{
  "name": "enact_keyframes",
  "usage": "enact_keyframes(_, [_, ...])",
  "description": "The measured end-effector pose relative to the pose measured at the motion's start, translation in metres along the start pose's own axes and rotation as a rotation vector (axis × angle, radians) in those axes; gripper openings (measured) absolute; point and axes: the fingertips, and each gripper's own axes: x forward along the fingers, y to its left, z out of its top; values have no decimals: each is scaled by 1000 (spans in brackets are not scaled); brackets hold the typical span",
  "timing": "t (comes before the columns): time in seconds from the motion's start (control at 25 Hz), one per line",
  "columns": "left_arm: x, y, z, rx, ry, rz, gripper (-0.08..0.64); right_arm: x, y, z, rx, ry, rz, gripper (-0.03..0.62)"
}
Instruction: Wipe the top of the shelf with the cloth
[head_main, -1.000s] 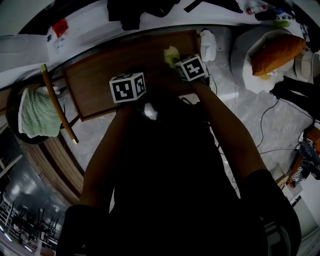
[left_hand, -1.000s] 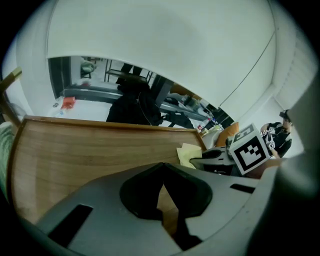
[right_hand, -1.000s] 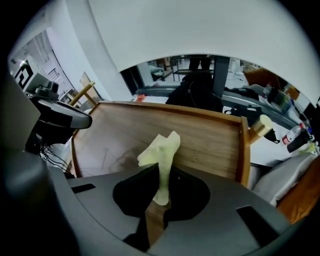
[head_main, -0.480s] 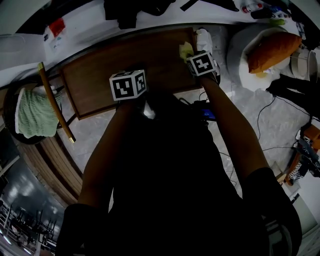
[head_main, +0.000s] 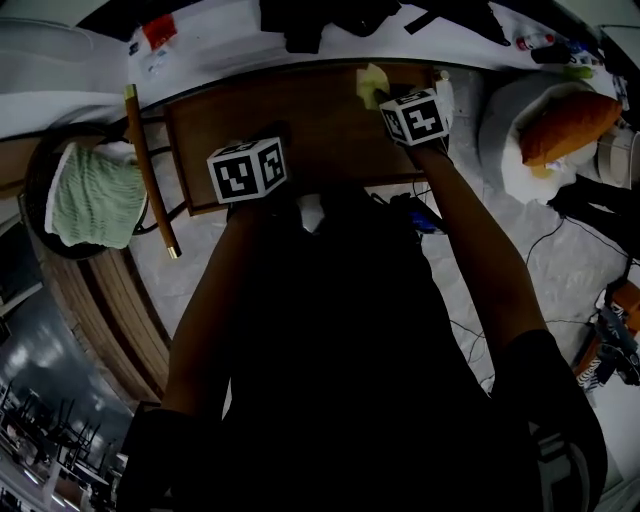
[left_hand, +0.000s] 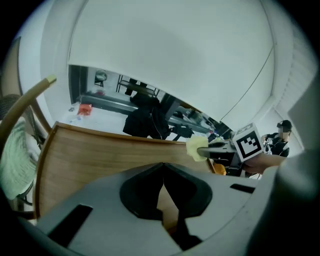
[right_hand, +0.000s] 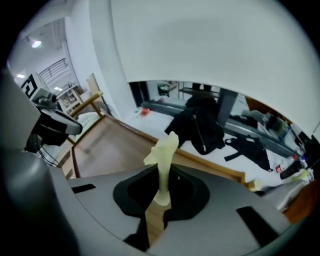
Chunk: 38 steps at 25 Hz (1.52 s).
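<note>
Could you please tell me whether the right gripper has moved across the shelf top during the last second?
Yes: the right gripper, holding the cloth, has moved toward the far edge of the shelf top.

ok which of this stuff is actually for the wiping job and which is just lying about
For the job: yellow cloth, held in the jaws of the right gripper; wooden shelf top.
Lying about: green towel, orange cushion, black clothing, wooden stick.

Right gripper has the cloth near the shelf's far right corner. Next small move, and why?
Probably sweep the cloth left along the shelf top: the right gripper clamps it by the far right corner, and most of the wood lies leftward.
</note>
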Motion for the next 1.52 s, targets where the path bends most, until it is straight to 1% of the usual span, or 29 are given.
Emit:
enact_keyframes(0.08, [-22, 17, 2, -9, -15, 6, 11, 6, 41, 33, -37, -50, 55, 41])
enact_keyframes(0.16, [-44, 40, 4, -18, -33, 32, 11, 16, 85, 62, -64, -88, 122, 41])
enact_keyframes(0.24, [-67, 64, 5, -31, -53, 60, 11, 28, 131, 83, -90, -117, 195, 41])
enact_keyframes(0.32, [-89, 86, 4, -44, -72, 83, 11, 42, 175, 97, -117, -129, 261, 41])
enact_keyframes(0.44, [-115, 116, 2, -54, -95, 110, 11, 65, 234, 105, -143, -115, 347, 41])
enact_keyframes(0.6, [-144, 146, -11, -60, -103, 135, 11, 95, 310, 102, -170, -64, 457, 41])
enact_keyframes(0.76, [-160, 163, -23, -84, -96, 135, 11, 118, 367, 104, -201, -21, 510, 41])
enact_keyframes(0.88, [-169, 166, -33, -86, -98, 135, 11, 133, 394, 94, -205, 21, 527, 41])
enact_keyframes(1.04, [-173, 167, -42, -88, -92, 125, 11, 148, 410, 84, -234, 46, 527, 41])
enact_keyframes(1.12, [-172, 169, -44, -91, -91, 126, 11, 155, 415, 81, -256, 60, 526, 41])
enact_keyframes(1.28, [-172, 172, -49, -111, -90, 129, 11, 162, 420, 64, -312, 131, 497, 41])
enact_keyframes(1.4, [-172, 173, -51, -119, -85, 136, 11, 164, 420, 61, -340, 141, 487, 41])
enact_keyframes(1.52, [-170, 172, -52, -124, -81, 140, 11, 163, 420, 58, -363, 138, 503, 41])
